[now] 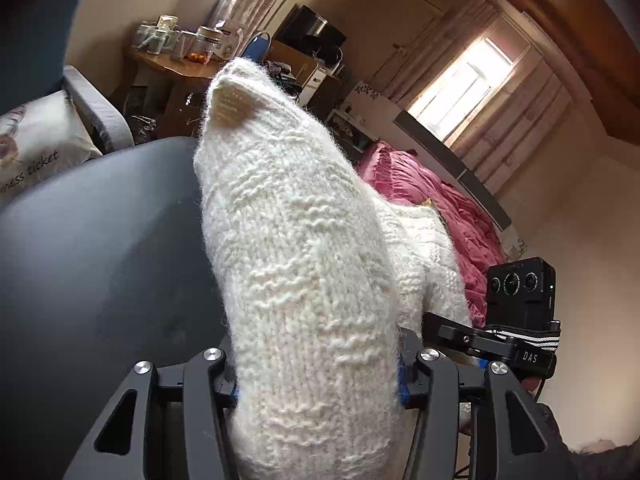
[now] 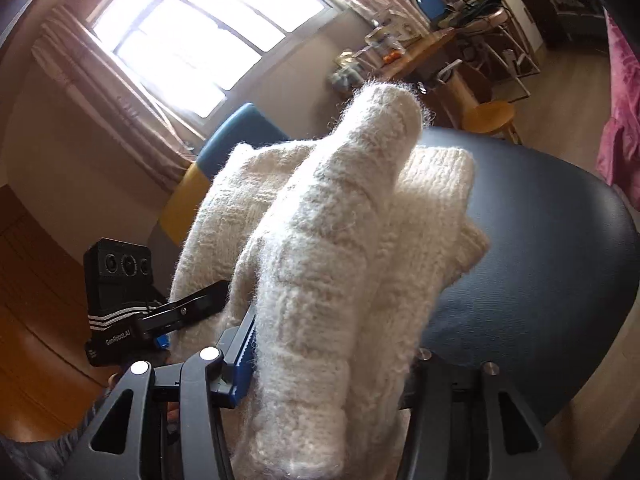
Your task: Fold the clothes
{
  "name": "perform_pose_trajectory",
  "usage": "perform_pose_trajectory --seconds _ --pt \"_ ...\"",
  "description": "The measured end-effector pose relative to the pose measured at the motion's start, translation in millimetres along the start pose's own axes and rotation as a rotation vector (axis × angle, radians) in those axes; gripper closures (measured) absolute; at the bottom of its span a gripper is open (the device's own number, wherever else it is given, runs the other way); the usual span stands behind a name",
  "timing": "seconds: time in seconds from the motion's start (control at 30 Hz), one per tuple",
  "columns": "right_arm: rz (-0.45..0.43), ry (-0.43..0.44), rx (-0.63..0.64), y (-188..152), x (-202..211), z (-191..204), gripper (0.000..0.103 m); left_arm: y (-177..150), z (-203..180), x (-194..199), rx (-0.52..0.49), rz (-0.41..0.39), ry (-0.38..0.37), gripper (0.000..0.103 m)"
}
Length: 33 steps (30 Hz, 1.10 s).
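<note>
The left gripper (image 1: 320,392) is clamped on a thick fold of the white knitted sweater (image 1: 296,264), which is gripped between the blue pads and rises ahead of the camera. The right gripper (image 2: 328,364) is closed likewise on a second bunched fold of the same sweater (image 2: 332,240). Each gripper is seen from the other's view. "DAS" is printed on the right gripper's body (image 1: 530,357); "GenRobot.AI" is read on the left one (image 2: 118,339). Both grippers are angled downward. The rest of the sweater is draped over a dark round table (image 2: 540,220). A cushion (image 1: 32,148) bears the words "ness ticket". A pink blanket (image 1: 432,200) lies beyond.
</note>
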State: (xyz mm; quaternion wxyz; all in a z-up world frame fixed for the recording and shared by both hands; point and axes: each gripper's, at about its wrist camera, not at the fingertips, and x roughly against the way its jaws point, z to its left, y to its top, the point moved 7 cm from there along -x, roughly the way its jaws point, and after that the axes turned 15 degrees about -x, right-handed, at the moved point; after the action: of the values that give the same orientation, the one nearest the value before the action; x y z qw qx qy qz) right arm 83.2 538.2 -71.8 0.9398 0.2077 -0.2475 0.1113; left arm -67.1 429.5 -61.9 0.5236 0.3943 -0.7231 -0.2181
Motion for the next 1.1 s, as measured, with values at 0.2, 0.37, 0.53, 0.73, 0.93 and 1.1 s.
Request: perform_pose_trajectory --seconds 0.2,0.37,0.53,0.73,0.93,1.1 --pt "0.036 -0.12 -0.072 -32.0 -23.7 -75.9 0.046 -33.2 45.8 -91.2 0.051 0.236 0.11 0.046" --pt "0.01 -0.109 -0.055 -33.4 -23.0 -79.4 0.045 -50.0 69.0 -94.6 0.154 0.222 0.102 0.029" --pt "-0.027 -0.142 -0.012 -18.1 -16.3 -66.1 0.045 -50.3 67.2 -83.3 0.15 0.215 0.136 0.026" --pt "-0.145 -0.192 0.165 -8.0 9.0 -9.7 0.045 -46.6 57.8 -54.2 0.115 0.145 0.214 0.026" --pt "-0.095 -0.19 0.431 -38.7 -3.2 53.9 0.047 -42.6 43.3 -27.0 0.07 0.071 0.228 0.026" --pt "0.052 -0.3 0.507 -75.3 -33.5 25.0 0.053 -52.3 25.1 -25.9 0.042 0.083 0.188 0.026"
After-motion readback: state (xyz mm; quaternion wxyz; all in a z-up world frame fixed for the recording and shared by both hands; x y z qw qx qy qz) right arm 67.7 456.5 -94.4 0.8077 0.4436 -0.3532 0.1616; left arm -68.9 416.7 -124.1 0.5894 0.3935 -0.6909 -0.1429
